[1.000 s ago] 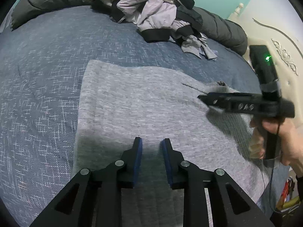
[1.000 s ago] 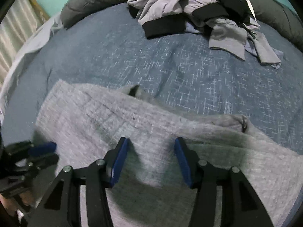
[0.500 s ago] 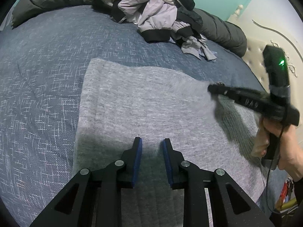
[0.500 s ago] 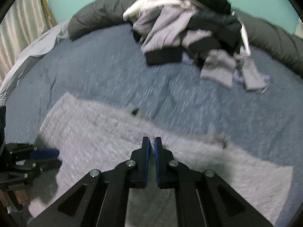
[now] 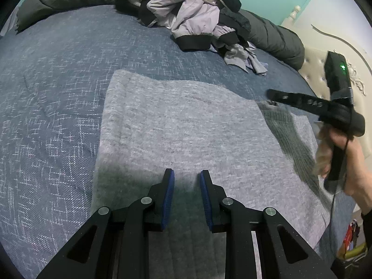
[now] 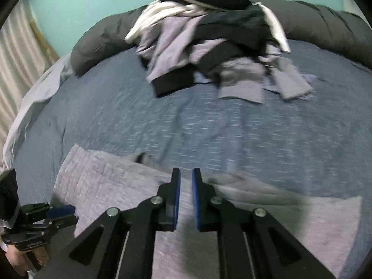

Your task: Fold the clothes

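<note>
L tool over grey garment, blue bed

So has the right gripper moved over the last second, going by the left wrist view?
Yes. The right gripper has lifted off the flat grey knitted garment and drawn back toward the cream tufted headboard.

A matt, fuzzy grey knit garment lies on the bedspread of coarse blue woven cloth with pale flecks, while the left gripper is matt black plastic with blue rubbery pads and shiny metal pins.
</note>
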### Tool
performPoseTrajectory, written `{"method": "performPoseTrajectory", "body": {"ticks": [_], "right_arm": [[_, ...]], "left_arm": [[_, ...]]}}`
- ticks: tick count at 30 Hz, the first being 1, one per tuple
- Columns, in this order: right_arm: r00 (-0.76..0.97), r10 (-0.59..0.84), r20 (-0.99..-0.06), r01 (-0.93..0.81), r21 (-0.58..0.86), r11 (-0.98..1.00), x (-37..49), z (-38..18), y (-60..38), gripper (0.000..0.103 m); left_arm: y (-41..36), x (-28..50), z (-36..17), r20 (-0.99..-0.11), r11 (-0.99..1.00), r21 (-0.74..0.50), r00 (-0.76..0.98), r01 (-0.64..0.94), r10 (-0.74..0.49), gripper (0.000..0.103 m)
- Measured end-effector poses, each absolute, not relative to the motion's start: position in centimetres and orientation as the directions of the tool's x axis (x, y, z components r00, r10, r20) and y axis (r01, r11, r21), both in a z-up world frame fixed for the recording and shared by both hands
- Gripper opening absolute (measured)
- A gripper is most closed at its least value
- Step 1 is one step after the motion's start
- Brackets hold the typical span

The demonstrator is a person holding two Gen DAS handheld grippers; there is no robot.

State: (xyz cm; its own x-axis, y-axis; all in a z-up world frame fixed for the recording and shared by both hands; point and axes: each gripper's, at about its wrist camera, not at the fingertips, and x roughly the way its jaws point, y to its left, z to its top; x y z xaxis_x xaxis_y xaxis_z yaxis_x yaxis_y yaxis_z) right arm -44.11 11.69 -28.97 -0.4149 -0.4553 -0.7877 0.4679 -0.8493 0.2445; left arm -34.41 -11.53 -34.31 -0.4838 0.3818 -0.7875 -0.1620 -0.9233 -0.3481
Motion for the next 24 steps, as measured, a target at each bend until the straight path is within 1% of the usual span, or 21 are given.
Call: {"method": "performPoseTrajectory", "body": {"ticks": [3,11,13,17,20,24], "right_arm": [[-0.378,-0.476,-0.794,0.481,0.271,-0.834,-43.8,-29.2,12.9,0.009],[-0.392,-0.342,-0.854,0.501,0.113,-0.858,-43.4,-31.8,10.5,0.009],[-0.366,-0.321,-0.873,0.488,0.114,-0.866,-43.8,-32.8,10.8,0.009],[-0.431,-0.260,-0.864,0.496,0.015,-0.868,-43.8,-33.1,10.5,0.003],[-0.484,-0.200,-0.852,0.418,-0.025,-0.908,-44.4,-32.7,11.4,0.002],[-0.482,-0.276,-0.832,0.401,0.071,-0.913,-44.3,-30.9,13.2,0.002]], "left_arm": [[-11.5,-34.1,-34.2,-0.789,-0.925,-0.345,-0.485,-0.159,0.378,0.027],[-11.4,-33.9,-34.3,-0.796,-0.930,-0.330,-0.483,-0.161,0.366,0.027],[-11.5,-33.9,-34.3,-0.794,-0.929,-0.333,-0.483,-0.163,0.369,0.027],[-11.6,-33.8,-34.4,-0.790,-0.927,-0.337,-0.487,-0.161,0.372,0.027],[-11.8,-33.5,-34.2,-0.787,-0.931,-0.332,-0.499,-0.151,0.362,0.027],[-12.9,-33.1,-33.5,-0.786,-0.934,-0.335,-0.509,-0.125,0.350,0.027]]}}
